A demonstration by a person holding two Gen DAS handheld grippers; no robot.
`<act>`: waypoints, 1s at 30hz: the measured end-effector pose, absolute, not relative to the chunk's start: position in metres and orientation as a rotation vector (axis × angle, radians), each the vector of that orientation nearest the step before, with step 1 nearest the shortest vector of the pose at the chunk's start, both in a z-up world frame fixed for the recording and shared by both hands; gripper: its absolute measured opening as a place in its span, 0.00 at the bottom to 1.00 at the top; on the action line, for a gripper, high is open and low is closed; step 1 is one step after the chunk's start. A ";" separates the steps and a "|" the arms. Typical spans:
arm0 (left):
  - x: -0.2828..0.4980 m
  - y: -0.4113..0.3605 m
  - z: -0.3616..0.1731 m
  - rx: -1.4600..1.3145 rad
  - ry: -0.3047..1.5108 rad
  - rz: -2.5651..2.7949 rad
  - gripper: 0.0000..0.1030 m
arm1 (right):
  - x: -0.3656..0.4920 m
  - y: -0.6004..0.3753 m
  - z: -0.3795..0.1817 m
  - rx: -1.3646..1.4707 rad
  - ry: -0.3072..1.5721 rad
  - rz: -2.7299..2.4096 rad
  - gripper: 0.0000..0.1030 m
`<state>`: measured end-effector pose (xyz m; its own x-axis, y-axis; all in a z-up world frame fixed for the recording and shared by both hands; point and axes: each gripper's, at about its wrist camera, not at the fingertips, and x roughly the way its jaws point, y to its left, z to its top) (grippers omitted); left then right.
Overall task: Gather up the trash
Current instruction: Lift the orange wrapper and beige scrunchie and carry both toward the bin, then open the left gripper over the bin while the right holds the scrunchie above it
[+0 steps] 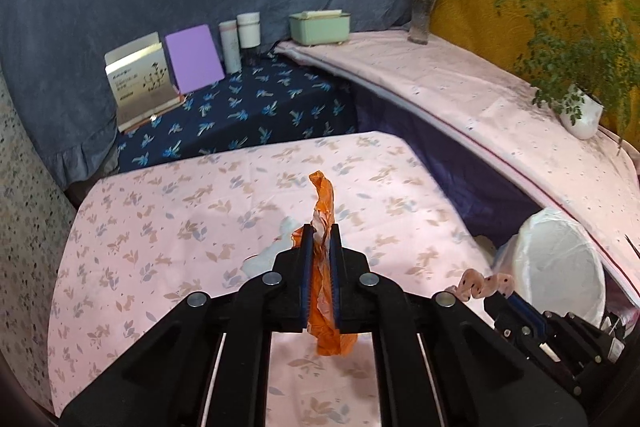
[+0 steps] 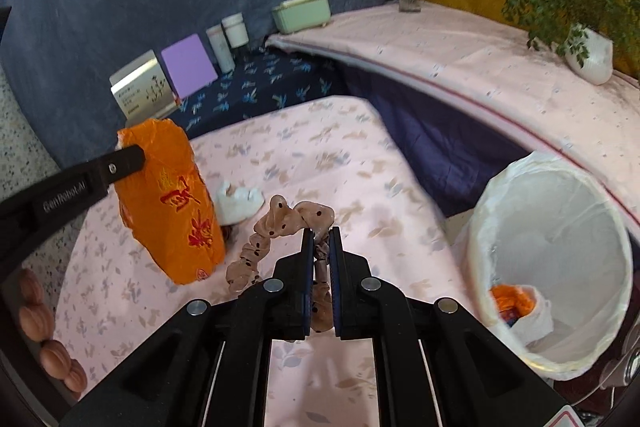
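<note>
Holding two pieces above the pink floral tablecloth point(image 1: 168, 227), we have both grippers pinched tight. Our left gripper point(image 1: 320, 239) clamps an orange wrapper point(image 1: 325, 211); from its own camera the wrapper is a thin crumpled strip running up between the fingers, while the right wrist view shows its broad face, glossy orange with red printed characters and a torn-looking top edge, hanging clear of the cloth. Our right gripper point(image 2: 320, 239) is closed on a beige scrunchie point(image 2: 280, 217) with dark dots, its ruffled loop curling out to the left of the fingers and drooping toward the table. A crumpled white tissue point(image 2: 239, 202) lies on the cloth beyond the wrapper. Off the table's right edge stands the trash bin point(image 2: 600, 211), lined with a translucent white bag; at its bottom we see a scrap of orange packaging point(image 2: 512, 301) resting beside a bunched white piece. Farther back, a mint-green box point(image 2: 302, 11) with its lid on sits on the pale shelf, its contents hidden from us.
</note>
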<state>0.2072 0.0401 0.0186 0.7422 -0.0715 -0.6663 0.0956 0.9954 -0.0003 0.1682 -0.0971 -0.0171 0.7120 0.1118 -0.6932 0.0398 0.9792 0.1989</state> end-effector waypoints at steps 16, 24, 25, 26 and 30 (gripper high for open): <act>0.158 -0.073 0.044 0.152 0.666 -0.263 0.07 | 0.107 -0.212 0.028 0.299 0.640 -0.132 0.07; 0.145 -0.128 0.029 0.210 0.691 -0.343 0.07 | 0.084 -0.269 0.023 0.349 0.629 -0.224 0.07; 0.143 -0.133 0.028 0.215 0.694 -0.351 0.07 | 0.082 -0.274 0.022 0.353 0.630 -0.233 0.07; 0.142 -0.139 0.026 0.220 0.697 -0.360 0.07 | 0.080 -0.281 0.020 0.359 0.631 -0.244 0.07; 0.138 -0.162 0.018 0.245 0.708 -0.392 0.07 | 0.073 -0.301 0.014 0.377 0.633 -0.274 0.07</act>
<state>0.1378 -0.1616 0.0182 0.6912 -0.2653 -0.6722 0.4288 0.8993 0.0859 0.0729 -0.3007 0.0138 0.7742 -0.1329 -0.6189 0.3596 0.8970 0.2573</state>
